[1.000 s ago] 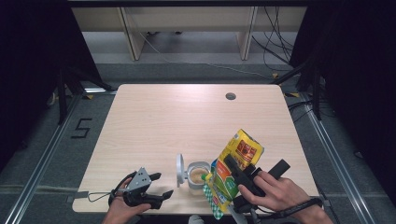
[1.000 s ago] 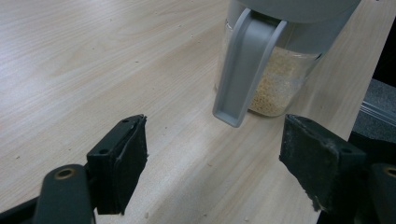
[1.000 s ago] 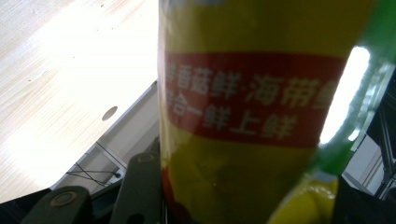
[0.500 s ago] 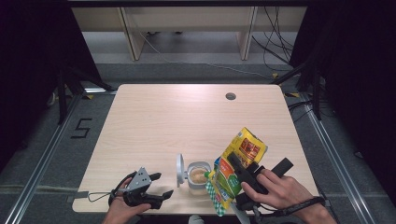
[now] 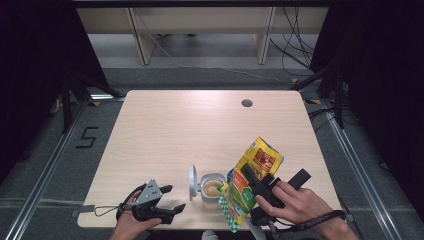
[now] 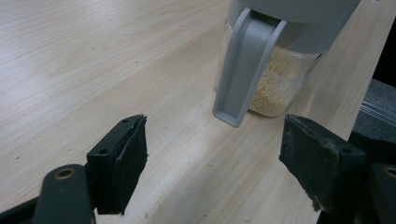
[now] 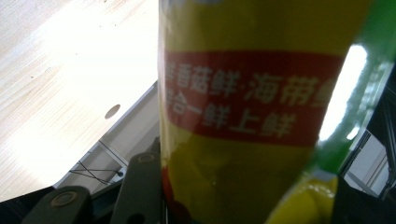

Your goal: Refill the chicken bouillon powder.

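Note:
A clear jar [image 5: 212,189] of beige granules stands near the table's front edge, its grey flip lid [image 5: 192,176] swung open to the left. My right gripper [image 5: 253,181] is shut on a yellow and green bag [image 5: 261,159], which is tilted with its lower corner just right of the jar's mouth. In the right gripper view the bag [image 7: 252,93] sits between the jaws of the right gripper [image 7: 243,200]. My left gripper [image 5: 174,198] rests open on the table, left of the jar. Its jaws [image 6: 215,158] stand wide, and the jar [image 6: 280,88] and its lid tab [image 6: 243,70] are ahead of them.
The light wooden table [image 5: 200,130] has a small round cable hole [image 5: 246,103] at the back right. Metal floor rails run along both sides, and cables lie on the floor behind the table.

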The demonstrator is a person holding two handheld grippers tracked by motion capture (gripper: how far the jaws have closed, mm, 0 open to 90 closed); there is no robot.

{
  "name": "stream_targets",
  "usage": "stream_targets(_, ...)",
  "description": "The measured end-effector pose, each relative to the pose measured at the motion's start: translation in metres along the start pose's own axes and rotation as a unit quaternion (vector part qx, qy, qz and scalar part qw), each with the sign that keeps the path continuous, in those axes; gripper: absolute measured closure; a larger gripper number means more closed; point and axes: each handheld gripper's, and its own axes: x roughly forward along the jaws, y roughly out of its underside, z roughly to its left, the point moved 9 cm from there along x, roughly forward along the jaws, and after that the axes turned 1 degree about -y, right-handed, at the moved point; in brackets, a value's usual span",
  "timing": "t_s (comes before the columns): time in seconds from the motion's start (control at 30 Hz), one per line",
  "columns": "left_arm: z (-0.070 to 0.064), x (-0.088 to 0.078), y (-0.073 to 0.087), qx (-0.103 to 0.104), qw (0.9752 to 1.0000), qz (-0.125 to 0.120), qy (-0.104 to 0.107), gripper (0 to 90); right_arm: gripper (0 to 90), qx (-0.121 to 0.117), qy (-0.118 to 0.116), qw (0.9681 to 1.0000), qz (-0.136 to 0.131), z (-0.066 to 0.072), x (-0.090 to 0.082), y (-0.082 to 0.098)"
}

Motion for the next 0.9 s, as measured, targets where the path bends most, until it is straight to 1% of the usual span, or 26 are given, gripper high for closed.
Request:
stream_targets(0.03, 0.0003, 0.0000, -0.0001, 0.000, 1.0000, -0.001, -0.004, 22.5, 61.9, 0.000, -0.002, 1.0000, 0.000, 0.0001, 0.0001, 0.0000)
stream_targets(0.07, 0.0002, 0.0001, -0.0002, -0.001, 1.0000, -0.002, -0.004, 22.6, 61.9, 0.000, -0.002, 1.0000, 0.000, 0.0001, 0.0001, 0.0001)
stream_targets(0.1, 0.0002, 0.0002, -0.0002, 0.000, 1.0000, -0.002, -0.003, 22.6, 61.9, 0.005, -0.002, 1.0000, 0.003, 0.0009, -0.0003, 0.0008)
stream_targets(0.13, 0.0003, 0.0001, -0.0001, 0.000, 1.0000, -0.001, -0.004, 22.6, 61.9, 0.016, -0.002, 0.9998, 0.009, 0.0030, -0.0015, 0.0023)
stream_targets(0.17, 0.0012, 0.0001, -0.0004, 0.008, 1.0000, -0.001, -0.004, 22.6, 62.0, 0.014, -0.002, 0.9999, 0.008, 0.0026, -0.0010, 0.0022)
stream_targets(0.2, 0.0017, 0.0000, -0.0006, 0.013, 0.9999, -0.001, -0.004, 22.6, 61.9, 0.005, -0.002, 0.9999, 0.009, 0.0020, -0.0011, 0.0029)
stream_targets(0.23, 0.0011, 0.0006, -0.0010, 0.010, 0.9999, -0.004, -0.004, 22.6, 61.9, 0.020, -0.004, 0.9998, 0.009, 0.0040, -0.0013, 0.0028)
stream_targets(0.27, 0.0009, 0.0007, -0.0008, 0.010, 0.9999, -0.002, -0.001, 22.6, 62.0, 0.015, -0.006, 0.9998, 0.011, 0.0040, -0.0015, 0.0034)
stream_targets(0.37, 0.0009, 0.0008, -0.0007, 0.009, 1.0000, -0.002, -0.001, 22.6, 62.0, 0.016, -0.007, 0.9998, 0.011, 0.0050, -0.0014, 0.0036)
stream_targets(0.4, 0.0010, 0.0007, -0.0007, 0.009, 1.0000, -0.002, -0.001, 22.6, 62.0, 0.005, -0.005, 1.0000, 0.005, 0.0031, -0.0003, 0.0025)
stream_targets(0.43, 0.0010, 0.0007, -0.0007, 0.010, 1.0000, -0.002, -0.001, 22.6, 62.0, 0.014, -0.007, 0.9998, 0.010, 0.0050, -0.0009, 0.0036)
stream_targets(0.47, 0.0010, 0.0006, -0.0007, 0.009, 1.0000, -0.002, -0.001, 22.6, 62.0, 0.013, -0.007, 0.9998, 0.010, 0.0047, -0.0006, 0.0037)
stream_targets(0.5, 0.0010, 0.0006, -0.0008, 0.010, 1.0000, -0.003, -0.001, 22.6, 62.0, 0.017, -0.006, 0.9998, 0.012, 0.0052, -0.0007, 0.0043)
stream_targets(0.53, 0.0016, 0.0002, -0.0006, 0.012, 0.9999, -0.001, -0.004, 22.6, 62.0, 0.017, -0.006, 0.9998, 0.013, 0.0052, -0.0006, 0.0046)
stream_targets(0.73, 0.0018, 0.0000, -0.0006, 0.013, 0.9999, -0.001, -0.004, 22.6, 62.0, 0.016, -0.008, 0.9998, 0.013, 0.0050, -0.0006, 0.0056)
stream_targets(0.77, 0.0017, 0.0000, -0.0006, 0.012, 0.9999, -0.001, -0.004, 22.6, 62.0, 0.011, -0.008, 0.9999, 0.010, 0.0042, -0.0003, 0.0051)
stream_targets(0.8, 0.0018, 0.0000, -0.0005, 0.013, 0.9999, -0.001, -0.004, 22.6, 62.0, 0.018, -0.009, 0.9997, 0.013, 0.0056, -0.0010, 0.0056)
stream_targets(0.83, 0.0018, -0.0001, -0.0004, 0.013, 0.9999, 0.000, -0.004, 22.6, 62.1, 0.008, 0.000, 0.9998, 0.016, 0.0035, -0.0015, 0.0058)
stream_targets(0.87, 0.0018, 0.0000, -0.0005, 0.013, 0.9999, 0.000, -0.004, 22.6, 62.1, 0.005, -0.007, 0.9999, 0.015, 0.0038, -0.0017, 0.0060)
stream_targets(0.9, 0.0019, -0.0001, -0.0004, 0.013, 0.9999, 0.000, -0.004, 22.6, 62.1, 0.011, -0.006, 0.9999, 0.006, 0.0038, -0.0009, 0.0032)
